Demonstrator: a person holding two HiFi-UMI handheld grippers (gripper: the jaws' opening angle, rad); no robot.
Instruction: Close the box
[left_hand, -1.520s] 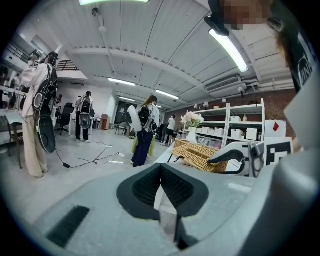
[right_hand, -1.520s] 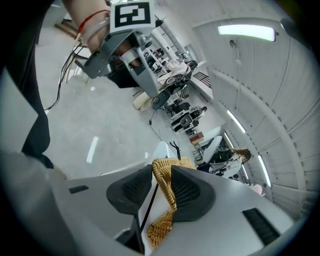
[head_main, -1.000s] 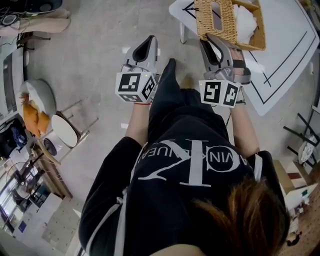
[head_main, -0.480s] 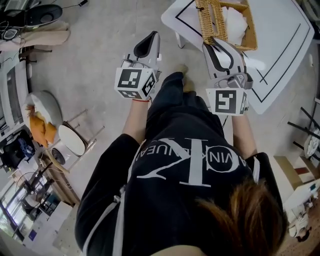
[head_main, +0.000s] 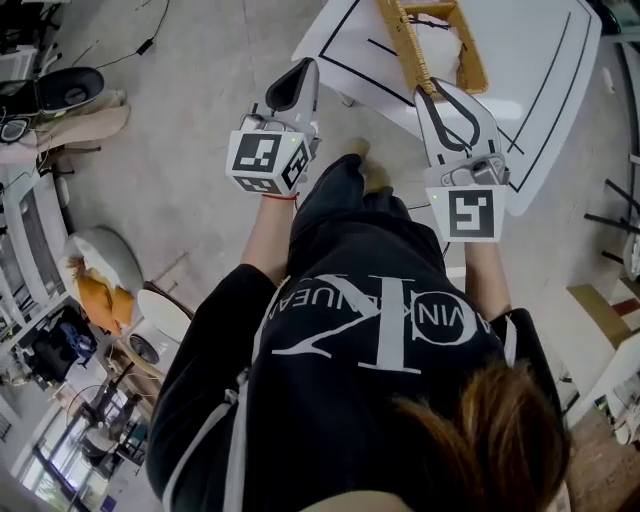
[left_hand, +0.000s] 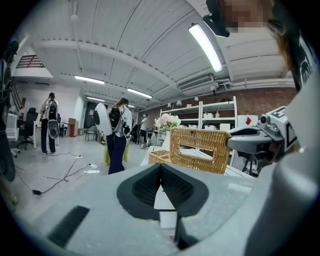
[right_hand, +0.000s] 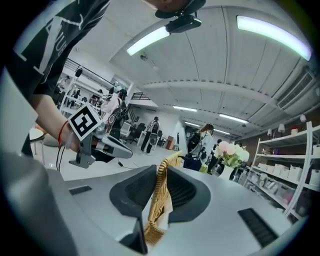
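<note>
I'm looking into an open lab hall: shelving (left_hand: 220, 114), strip lights (left_hand: 205, 47), floor cables (left_hand: 64, 173), rig-wearing people (left_hand: 117, 135) standing about.

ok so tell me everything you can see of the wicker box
Woven tan wicker box on the white table, open, white paper inside. Its lid, a flat woven panel with a long slot, stands raised, nearly upright. The right gripper pinches the lid's braided edge, its jaws having just been closing on it. The left gripper, shut, is clear of it.
</note>
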